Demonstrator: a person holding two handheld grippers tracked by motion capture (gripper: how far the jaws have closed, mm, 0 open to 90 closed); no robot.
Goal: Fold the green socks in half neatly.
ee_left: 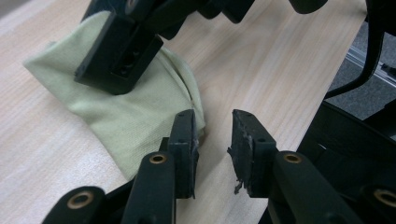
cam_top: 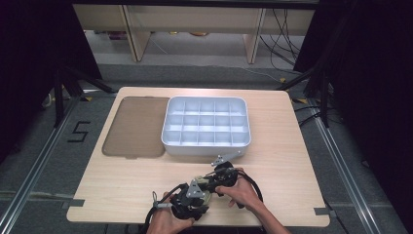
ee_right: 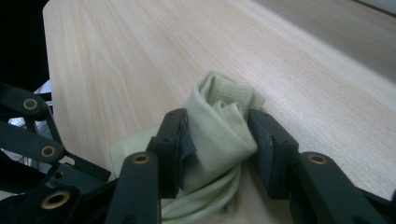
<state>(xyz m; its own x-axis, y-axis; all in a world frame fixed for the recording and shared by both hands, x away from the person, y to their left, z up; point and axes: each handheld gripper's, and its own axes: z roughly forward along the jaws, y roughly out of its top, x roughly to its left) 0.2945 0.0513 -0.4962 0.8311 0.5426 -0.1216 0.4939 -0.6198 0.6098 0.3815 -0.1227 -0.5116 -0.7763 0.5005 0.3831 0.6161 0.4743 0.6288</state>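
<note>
A pale yellow-green cloth lies bunched on the wooden table near its front edge. My right gripper is shut on a rolled fold of it, one pad pressing each side. In the left gripper view the cloth spreads to the left and touches the outer side of one jaw. My left gripper stands open over bare wood with nothing between its pads. One of the right gripper's fingers rests on the cloth farther off. In the high view both grippers, left and right, meet over the cloth.
A white tray with several empty compartments stands at the table's middle back. Beside it on the left lies a flat brown translucent lid. The table's front edge runs just below the hands.
</note>
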